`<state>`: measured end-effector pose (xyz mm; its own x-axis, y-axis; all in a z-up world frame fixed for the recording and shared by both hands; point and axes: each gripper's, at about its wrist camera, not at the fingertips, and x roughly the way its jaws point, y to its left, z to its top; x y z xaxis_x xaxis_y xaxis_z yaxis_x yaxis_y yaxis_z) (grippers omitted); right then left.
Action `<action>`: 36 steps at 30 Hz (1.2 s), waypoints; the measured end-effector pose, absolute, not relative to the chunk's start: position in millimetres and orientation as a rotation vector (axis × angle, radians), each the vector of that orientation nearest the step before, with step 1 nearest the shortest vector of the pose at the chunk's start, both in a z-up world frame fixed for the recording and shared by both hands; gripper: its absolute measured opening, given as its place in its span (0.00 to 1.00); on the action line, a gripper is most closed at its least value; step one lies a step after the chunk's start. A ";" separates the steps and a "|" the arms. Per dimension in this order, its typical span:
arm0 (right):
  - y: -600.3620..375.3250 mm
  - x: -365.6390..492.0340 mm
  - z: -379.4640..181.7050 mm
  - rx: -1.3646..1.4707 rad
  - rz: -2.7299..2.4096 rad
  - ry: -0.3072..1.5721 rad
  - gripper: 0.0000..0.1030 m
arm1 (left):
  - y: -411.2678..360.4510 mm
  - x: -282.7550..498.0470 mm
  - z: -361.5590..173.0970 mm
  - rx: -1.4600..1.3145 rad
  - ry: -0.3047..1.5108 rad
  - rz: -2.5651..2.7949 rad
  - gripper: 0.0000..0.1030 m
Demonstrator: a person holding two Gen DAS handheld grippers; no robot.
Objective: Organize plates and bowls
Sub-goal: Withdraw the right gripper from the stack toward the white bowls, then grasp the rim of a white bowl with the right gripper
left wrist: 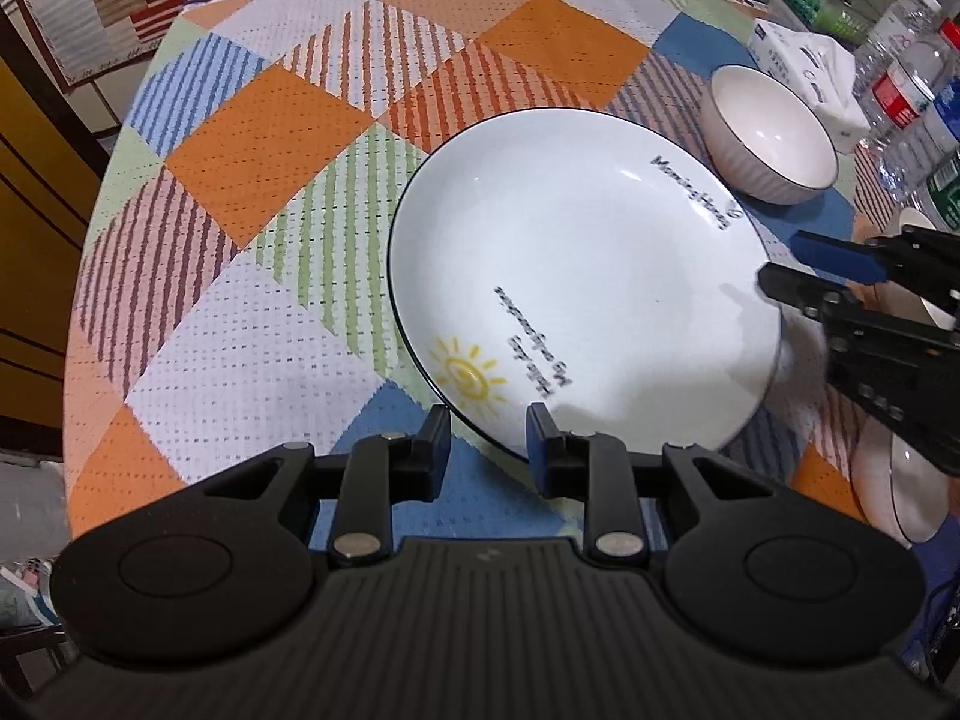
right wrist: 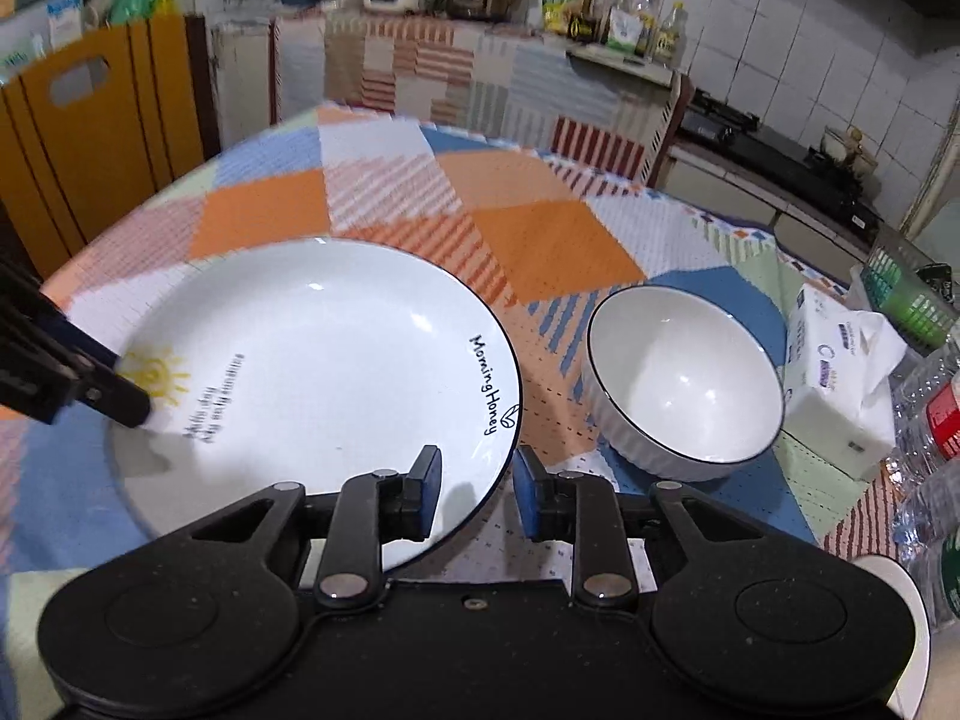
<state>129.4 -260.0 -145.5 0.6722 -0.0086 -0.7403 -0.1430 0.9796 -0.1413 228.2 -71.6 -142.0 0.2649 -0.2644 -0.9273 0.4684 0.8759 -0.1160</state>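
The left gripper [left wrist: 488,441] is hovering with its blue-padded fingers [left wrist: 539,443] only a narrow gap apart and nothing clamped between them; the dark rim of the plate [left wrist: 576,264] is lying just beyond and partly between the tips, but the pads are not pressing it. The right gripper [right wrist: 474,483] is likewise standing a little apart, jaws opening, with the plate's [right wrist: 312,372] near edge crossing the gap and no contact that I can make out. Both tools are flanking the same dish from opposite sides: in the left view the right gripper [left wrist: 780,267] is reaching in over the far right rim, while in the right view the left tool's dark finger [right wrist: 129,405] is sitting over the yellow sun print. The plate is round, so no long axis matters; what matters is that its rim lies straight ahead of each set of fingers, about equally close to both. It is resting flat on the tablecloth [left wrist: 258,138], a woven patchwork of orange, blue and striped squares. The plate is glossy white ceramic, shallow, with black lettering. Just beside it, apart, a ribbed white bowl [right wrist: 684,384] is standing upright, also dark-rimmed and likely slippery. A tissue pack [right wrist: 840,372] and plastic bottles [left wrist: 906,90] are crowding the table's edge beyond.
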 end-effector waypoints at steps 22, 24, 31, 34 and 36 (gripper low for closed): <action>-324.7 -26.3 -91.9 -0.169 0.180 0.649 0.73 | -111.3 101.5 -68.5 0.289 1.075 -0.532 0.34; -329.0 -34.6 -95.2 -0.166 0.167 0.649 0.74 | -115.4 90.9 -68.9 0.284 1.075 -0.523 0.43; -348.6 -66.2 -110.7 -0.114 0.135 0.662 0.88 | -135.1 69.8 -90.9 0.201 1.101 -0.533 0.56; -352.5 -74.6 -117.4 -0.125 0.148 0.688 0.90 | -145.7 65.6 -102.7 0.159 1.107 -0.554 0.60; -353.2 -78.7 -122.4 -0.140 0.157 0.703 0.91 | -151.7 64.3 -108.3 0.125 1.111 -0.571 0.62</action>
<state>-78.7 -353.2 -122.4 0.7517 0.0964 -0.6524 -0.1903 0.9789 -0.0746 64.3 -151.7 -108.3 0.3167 -0.3715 -0.8727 0.4930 0.8505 -0.1832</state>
